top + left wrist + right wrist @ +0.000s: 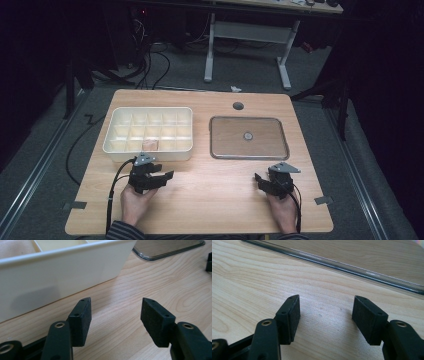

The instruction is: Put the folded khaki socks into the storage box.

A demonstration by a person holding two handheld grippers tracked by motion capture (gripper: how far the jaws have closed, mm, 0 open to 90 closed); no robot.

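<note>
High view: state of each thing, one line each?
Left gripper: open, empty, on table.
Right gripper: open, empty, on table.
Compartment box: uncovered, one brownish item in a front cell.
Clear lid: flat on table beside box.

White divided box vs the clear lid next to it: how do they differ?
The divided box is opaque cream with tall walls; the clear lid is flat and see-through, the wood showing through it. The box is split into a grid of compartments, one in the front row holding a pinkish item; the lid is one undivided panel with a small round knob at its centre. The box lies on the table's left, the lid on its right. Both are rectangular with rounded corners.
</note>
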